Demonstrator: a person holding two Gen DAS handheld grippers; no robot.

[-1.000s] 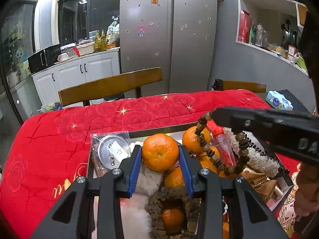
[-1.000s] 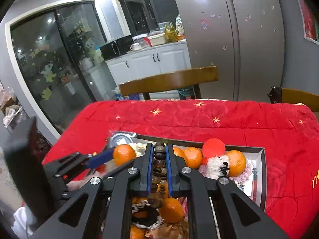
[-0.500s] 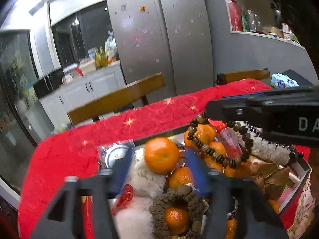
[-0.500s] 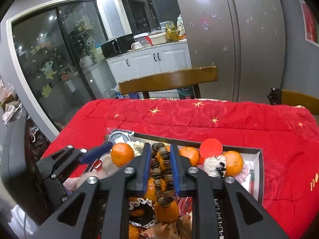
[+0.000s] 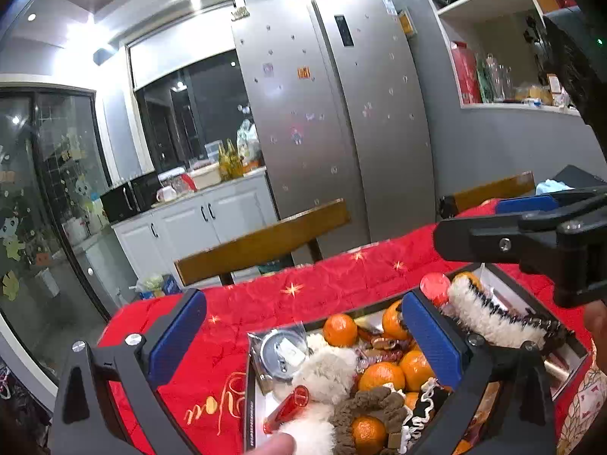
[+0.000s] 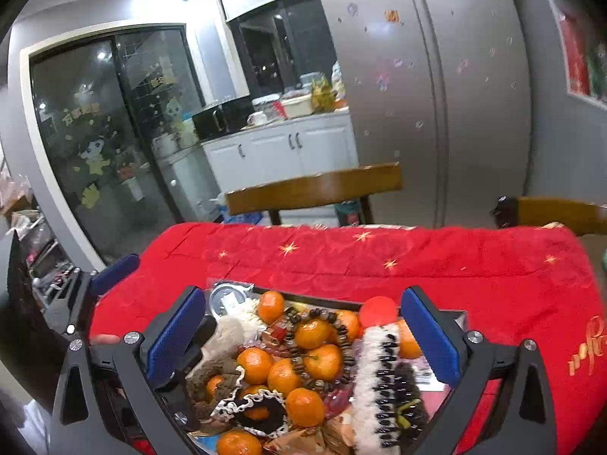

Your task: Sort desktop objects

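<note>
Both your grippers' jaws are opening wide above the tray, and nothing sits between the pads.

Your left gripper (image 5: 303, 337) and your right gripper (image 6: 303, 331) each hang over the tray (image 6: 459, 316), gripping nothing. Inside it, the bead bracelet (image 6: 343, 337) lies looped over a heap of oranges (image 6: 322, 362), with a white fluffy scrunchie (image 6: 373, 371) just beside on the right and a brown scrunchie (image 6: 201, 373) on the left. A bagged round metal lid (image 5: 280, 350) fills the far left corner. All of it rests on the red tablecloth (image 6: 379, 258), with a wooden chair (image 6: 315, 187) beyond.
</note>
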